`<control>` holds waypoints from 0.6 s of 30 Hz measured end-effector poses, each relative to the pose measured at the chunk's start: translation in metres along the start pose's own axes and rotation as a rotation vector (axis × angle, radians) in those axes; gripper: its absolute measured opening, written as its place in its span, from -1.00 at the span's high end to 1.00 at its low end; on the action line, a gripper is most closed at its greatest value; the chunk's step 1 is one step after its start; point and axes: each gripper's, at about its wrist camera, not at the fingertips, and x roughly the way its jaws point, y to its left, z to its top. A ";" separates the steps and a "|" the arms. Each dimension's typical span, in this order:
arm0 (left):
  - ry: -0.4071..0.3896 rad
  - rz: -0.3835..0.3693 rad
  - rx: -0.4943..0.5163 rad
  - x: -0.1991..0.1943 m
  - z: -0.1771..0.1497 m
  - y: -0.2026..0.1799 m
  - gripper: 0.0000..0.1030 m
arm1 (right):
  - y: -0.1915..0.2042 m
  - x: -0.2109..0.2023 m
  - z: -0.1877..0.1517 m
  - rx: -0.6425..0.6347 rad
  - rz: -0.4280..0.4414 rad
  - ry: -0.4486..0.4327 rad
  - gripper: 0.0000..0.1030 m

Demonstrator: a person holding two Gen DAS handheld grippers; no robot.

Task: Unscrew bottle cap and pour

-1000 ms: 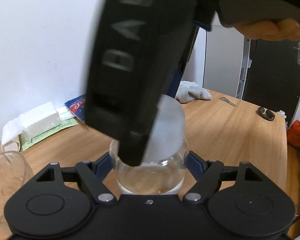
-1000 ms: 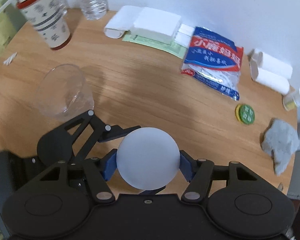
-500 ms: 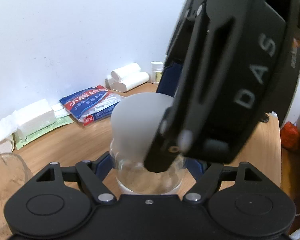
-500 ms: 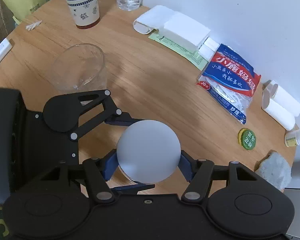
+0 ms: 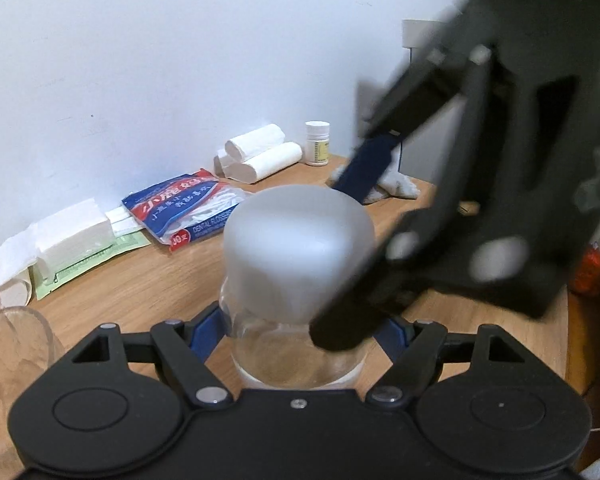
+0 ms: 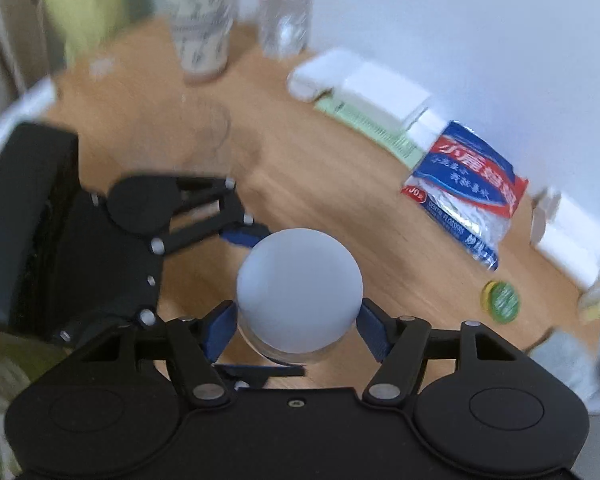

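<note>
Left wrist view: left gripper (image 5: 300, 328) is clamped on the glass bottle (image 5: 296, 356) standing on the desk (image 5: 148, 284). Right gripper (image 6: 298, 320) straddles the frosted cap (image 6: 299, 295), its jaws opening, blue pads just off it.

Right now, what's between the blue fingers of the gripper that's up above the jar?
The jar's frosted white cap. In the right wrist view, the right gripper straddles it; its jaws are opening, with small gaps beside the cap.
</note>
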 end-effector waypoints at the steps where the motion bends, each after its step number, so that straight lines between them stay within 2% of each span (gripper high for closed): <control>1: -0.002 0.005 -0.009 0.000 0.000 0.000 -0.53 | -0.004 -0.005 -0.011 0.024 0.013 -0.074 -0.73; 2: -0.006 0.012 -0.015 -0.001 -0.001 0.000 -0.53 | -0.005 -0.007 -0.017 0.034 0.014 -0.114 -0.74; 4: -0.014 0.024 -0.022 -0.002 -0.002 0.000 -0.53 | -0.007 -0.014 -0.047 0.072 0.002 -0.311 -0.75; 5: -0.016 0.025 -0.023 -0.002 -0.002 0.000 -0.53 | -0.007 -0.016 -0.054 0.081 -0.003 -0.363 -0.80; 6: -0.019 0.029 -0.023 -0.002 -0.002 0.000 -0.53 | -0.007 -0.018 -0.071 0.101 -0.018 -0.471 -0.85; 7: -0.022 0.033 -0.024 -0.002 -0.003 -0.001 -0.53 | -0.005 -0.017 -0.082 0.109 -0.043 -0.540 -0.94; 9: -0.028 0.041 -0.025 -0.002 -0.004 -0.001 -0.53 | -0.002 -0.012 -0.095 0.109 -0.066 -0.615 -0.96; 12: -0.033 0.043 -0.031 0.002 -0.004 0.001 -0.53 | 0.002 -0.003 -0.106 0.096 -0.098 -0.682 -0.96; 16: -0.029 0.051 -0.035 0.003 -0.003 0.001 -0.53 | 0.002 0.002 -0.105 0.115 -0.070 -0.729 -0.95; 18: -0.028 0.055 -0.034 -0.001 -0.003 -0.002 -0.53 | -0.002 0.006 -0.099 0.124 -0.049 -0.718 -0.93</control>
